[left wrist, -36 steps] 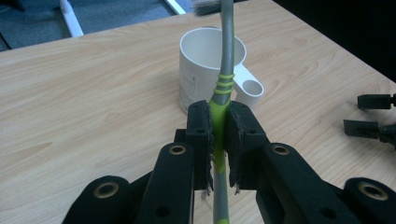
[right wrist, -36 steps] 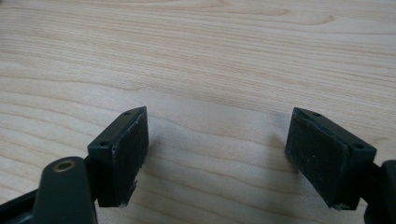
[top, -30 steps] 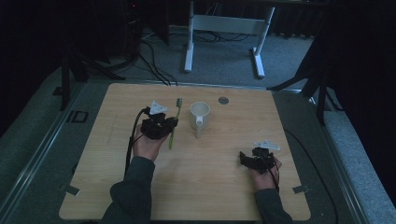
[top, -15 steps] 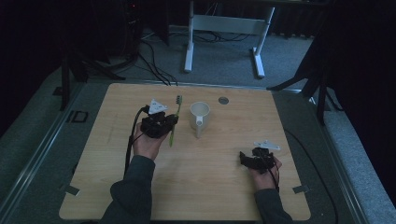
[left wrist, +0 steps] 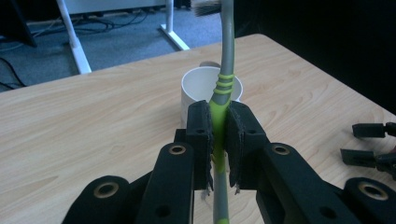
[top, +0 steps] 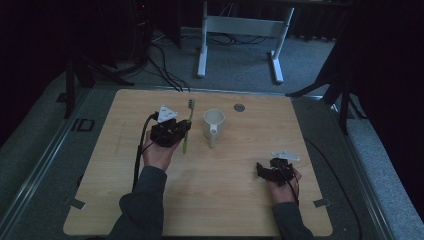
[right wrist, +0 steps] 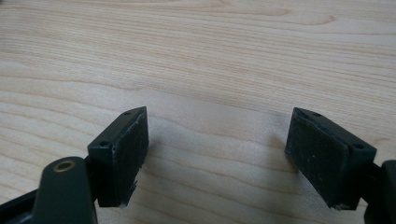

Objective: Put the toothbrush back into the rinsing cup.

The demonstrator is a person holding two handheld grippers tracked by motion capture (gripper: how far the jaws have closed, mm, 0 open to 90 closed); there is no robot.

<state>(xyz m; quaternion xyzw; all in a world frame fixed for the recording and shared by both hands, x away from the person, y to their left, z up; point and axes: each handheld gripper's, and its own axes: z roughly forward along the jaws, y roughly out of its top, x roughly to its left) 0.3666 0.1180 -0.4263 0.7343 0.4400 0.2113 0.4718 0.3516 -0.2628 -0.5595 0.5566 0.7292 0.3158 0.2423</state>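
Left gripper (left wrist: pixel 218 135) clamped on green-and-grey plastic toothbrush (left wrist: pixel 223 88), just left of white ceramic mug (top: pixel 213 122), mid-table. Right gripper (right wrist: pixel 217 154) jaws apart over bare wooden tabletop (top: pixel 225 195), near right edge. Bristles cut off in left gripper view.

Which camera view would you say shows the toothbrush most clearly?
The left gripper view: the toothbrush stands close up, clamped in the left tool before the white cup. The high view shows it small.

No readable text, labels or numbers anywhere. Bench (top: pixel 225 195) surface is plain wood grain. Nothing printed near either claw.
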